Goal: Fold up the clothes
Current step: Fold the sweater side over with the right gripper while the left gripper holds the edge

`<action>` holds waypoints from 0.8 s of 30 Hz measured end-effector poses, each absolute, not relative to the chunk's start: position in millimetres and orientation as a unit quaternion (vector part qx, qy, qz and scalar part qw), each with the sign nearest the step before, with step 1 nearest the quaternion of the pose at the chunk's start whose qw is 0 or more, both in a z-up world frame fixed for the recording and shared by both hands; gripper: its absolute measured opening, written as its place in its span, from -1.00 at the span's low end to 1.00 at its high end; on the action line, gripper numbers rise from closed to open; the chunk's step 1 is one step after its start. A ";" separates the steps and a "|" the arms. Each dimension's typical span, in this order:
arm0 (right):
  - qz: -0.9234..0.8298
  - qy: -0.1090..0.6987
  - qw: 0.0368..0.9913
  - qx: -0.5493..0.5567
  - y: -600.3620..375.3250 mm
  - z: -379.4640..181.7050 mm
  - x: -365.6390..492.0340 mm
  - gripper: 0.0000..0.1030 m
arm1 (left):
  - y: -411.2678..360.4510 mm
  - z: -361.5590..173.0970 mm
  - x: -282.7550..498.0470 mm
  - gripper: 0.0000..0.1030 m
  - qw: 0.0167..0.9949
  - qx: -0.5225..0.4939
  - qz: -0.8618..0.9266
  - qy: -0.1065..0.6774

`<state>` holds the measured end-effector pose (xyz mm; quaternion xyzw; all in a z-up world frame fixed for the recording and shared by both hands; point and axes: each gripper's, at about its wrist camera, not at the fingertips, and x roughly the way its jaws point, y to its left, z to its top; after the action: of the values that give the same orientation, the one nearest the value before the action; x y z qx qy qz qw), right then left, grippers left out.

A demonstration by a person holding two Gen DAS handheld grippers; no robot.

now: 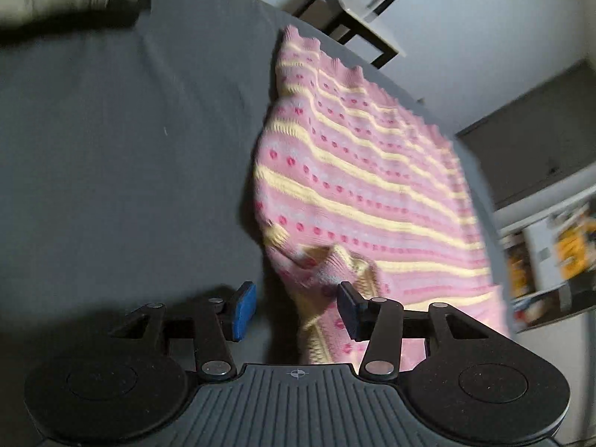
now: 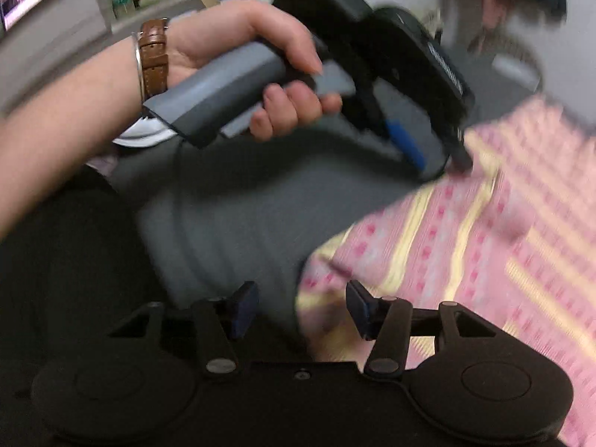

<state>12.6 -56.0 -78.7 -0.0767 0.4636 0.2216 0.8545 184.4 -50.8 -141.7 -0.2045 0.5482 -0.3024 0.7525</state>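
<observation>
**Soft knit, both fingers spread**

We see the pink-and-yellow knit (image 1: 357, 186) lying on the grey bed (image 1: 111, 149), part of it bunched near our left gripper (image 1: 296, 311). The left fingers (image 1: 244, 311) are spread, holding nothing; the right gripper (image 2: 301, 309) is spread too, its edge just over the knit. We judge the knit light, limp and stretchy: it will sag and drag. Best to pinch a hem or corner, through both layers, not the bunched middle.
</observation>
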 end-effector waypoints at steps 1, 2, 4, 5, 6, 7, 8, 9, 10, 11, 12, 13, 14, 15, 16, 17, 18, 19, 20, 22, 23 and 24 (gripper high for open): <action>0.216 0.466 0.854 -0.084 -50.7 -82.9 16.4 0.00 | -47.1 -145.8 185.5 -0.07 0.746 -0.227 -0.301 0.549; 0.205 0.478 0.850 -0.082 -47.4 -88.6 21.9 0.00 | -42.9 -148.2 186.9 -0.07 0.740 -0.249 -0.297 0.549; 0.185 0.495 0.847 -0.063 -45.7 -97.4 30.4 0.00 | -35.5 -153.2 190.8 -0.07 0.728 -0.296 -0.296 0.542; 0.180 0.493 0.849 -0.054 -47.1 -98.4 32.5 0.00 | -33.1 -155.8 192.7 -0.07 0.722 -0.317 -0.298 0.538; 0.174 0.489 0.854 -0.043 -49.5 -98.1 33.7 0.00 | -33.6 -158.2 194.2 -0.07 0.720 -0.324 -0.298 0.537; 0.167 0.489 0.856 -0.027 -53.3 -97.8 35.3 0.00 | -35.7 -160.3 195.5 -0.07 0.719 -0.324 -0.297 0.538; 0.163 0.492 0.855 -0.009 -56.5 -99.2 35.1 0.00 | -38.8 -162.4 196.1 -0.07 0.719 -0.317 -0.296 0.542; 0.160 0.494 0.854 0.012 -60.3 -100.9 36.0 0.00 | -42.4 -164.0 196.3 -0.07 0.720 -0.311 -0.296 0.546; 0.160 0.496 0.853 0.032 -63.7 -102.5 37.6 0.00 | -45.8 -165.5 196.5 -0.07 0.720 -0.306 -0.297 0.547; 0.160 0.495 0.852 0.050 -69.2 -105.1 42.5 0.00 | -48.3 -167.3 196.9 -0.07 0.720 -0.309 -0.296 0.547; 0.160 0.496 0.850 0.070 -73.0 -106.6 45.0 0.02 | -50.2 -169.2 197.5 -0.07 0.718 -0.318 -0.294 0.545; 0.160 0.497 0.848 0.091 -76.3 -107.8 47.1 0.03 | -50.7 -170.3 197.9 -0.07 0.717 -0.326 -0.292 0.542; 0.160 0.498 0.845 0.111 -79.7 -109.0 49.1 0.03 | -50.7 -170.8 198.0 -0.07 0.718 -0.333 -0.289 0.539; 0.156 0.499 0.843 0.122 -81.4 -110.2 50.6 0.03 | -51.3 -171.2 197.8 -0.07 0.722 -0.338 -0.284 0.533; 0.153 0.497 0.846 0.118 -81.7 -110.4 50.8 0.03 | -51.6 -171.4 197.2 -0.08 0.727 -0.339 -0.278 0.528; 0.150 0.495 0.849 0.111 -81.8 -110.4 50.8 -0.07 | -52.1 -171.7 196.5 -0.08 0.733 -0.339 -0.273 0.522; 0.147 0.492 0.852 0.105 -81.9 -110.5 50.7 -0.25 | -52.9 -171.7 195.7 -0.08 0.738 -0.339 -0.271 0.516; 0.144 0.489 0.854 0.099 -82.1 -110.5 50.7 -0.48 | -53.8 -171.6 194.9 -0.11 0.742 -0.339 -0.271 0.511; 0.139 0.487 0.857 0.097 -84.8 -110.2 50.2 -0.58 | -55.4 -171.4 194.4 -0.20 0.746 -0.334 -0.269 0.509; 0.137 0.482 0.860 0.096 -90.7 -109.1 48.3 -0.85 | -57.2 -172.4 194.6 -0.52 0.756 -0.321 -0.260 0.509; 0.141 0.479 0.861 0.097 -93.5 -108.2 46.9 -0.86 | -56.5 -173.8 195.3 -0.62 0.758 -0.319 -0.257 0.508; 0.145 0.476 0.862 0.098 -96.3 -107.2 45.4 -0.87 | -54.8 -175.6 195.7 -0.81 0.759 -0.319 -0.252 0.509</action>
<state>45.4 -96.3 -107.2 0.0981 0.4761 0.1452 0.8617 195.7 -54.8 -175.6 -0.3193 0.5092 -0.2519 0.7585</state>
